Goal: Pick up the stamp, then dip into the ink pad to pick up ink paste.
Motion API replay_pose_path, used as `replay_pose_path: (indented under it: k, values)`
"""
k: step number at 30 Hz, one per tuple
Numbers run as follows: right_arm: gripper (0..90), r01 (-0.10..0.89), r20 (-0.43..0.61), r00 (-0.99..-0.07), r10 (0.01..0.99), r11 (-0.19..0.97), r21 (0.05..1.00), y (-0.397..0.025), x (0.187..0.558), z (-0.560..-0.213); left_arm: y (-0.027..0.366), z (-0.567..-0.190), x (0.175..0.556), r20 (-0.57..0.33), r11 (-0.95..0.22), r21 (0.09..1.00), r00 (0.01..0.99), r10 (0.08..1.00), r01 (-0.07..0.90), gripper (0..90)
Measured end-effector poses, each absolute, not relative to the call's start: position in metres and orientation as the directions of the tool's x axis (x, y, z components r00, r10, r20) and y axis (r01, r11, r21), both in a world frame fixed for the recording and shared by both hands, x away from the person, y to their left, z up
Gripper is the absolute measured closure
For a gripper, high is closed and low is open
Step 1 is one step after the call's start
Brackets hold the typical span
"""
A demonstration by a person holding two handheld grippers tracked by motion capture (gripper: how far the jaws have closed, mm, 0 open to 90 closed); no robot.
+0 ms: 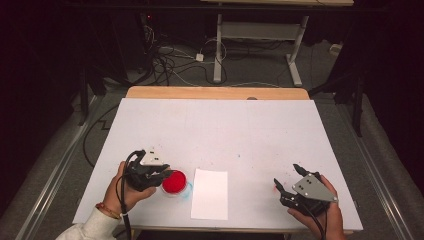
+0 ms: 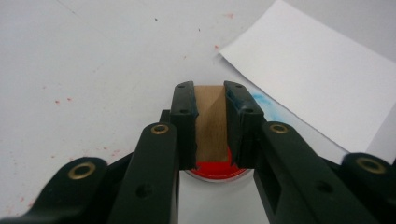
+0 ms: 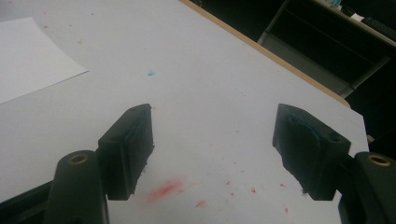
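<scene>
Nearest the camera, a small brown wooden block [image 2: 211, 122] is clamped between the closed jaws of the left gripper [image 2: 210, 95]; its lower end is hidden against the round dish of red paint [image 1: 174, 182], whose rim is largely covered. Just beside it lies a white rectangular paper sheet [image 1: 210, 193]. The right gripper [image 1: 289, 179] is held wide apart, empty, above the paint-flecked white tabletop [image 1: 225, 130].
</scene>
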State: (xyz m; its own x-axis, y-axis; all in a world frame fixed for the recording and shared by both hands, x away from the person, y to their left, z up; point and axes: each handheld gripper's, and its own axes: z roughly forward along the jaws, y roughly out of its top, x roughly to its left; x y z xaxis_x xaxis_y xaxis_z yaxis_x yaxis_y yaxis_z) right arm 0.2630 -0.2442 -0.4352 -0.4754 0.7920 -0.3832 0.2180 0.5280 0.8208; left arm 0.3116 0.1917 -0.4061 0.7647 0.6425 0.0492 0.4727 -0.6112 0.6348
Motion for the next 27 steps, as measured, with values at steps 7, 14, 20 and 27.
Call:
replay_pose_path:
  k: [7,14,20,27]
  values:
    - [29.1,0.216,-0.373,-0.477,0.796,0.518,0.828,-0.245,0.264,-0.434,0.197,-0.399,0.309,0.059,-0.606,0.654,0.768,0.638,0.453,73.6]
    - [29.0,0.221,-0.363,-0.478,0.799,0.51,0.831,-0.245,0.269,-0.433,0.202,-0.395,0.309,0.057,-0.606,0.662,0.776,0.628,0.441,73.6]
    - [29.0,0.223,-0.363,-0.476,0.801,0.509,0.831,-0.246,0.269,-0.433,0.2,-0.396,0.306,0.06,-0.615,0.659,0.785,0.616,0.432,73.5]
    - [29.0,0.221,-0.357,-0.48,0.801,0.504,0.835,-0.245,0.27,-0.433,0.187,-0.406,0.31,0.065,-0.662,0.625,0.817,0.573,0.415,73.5]
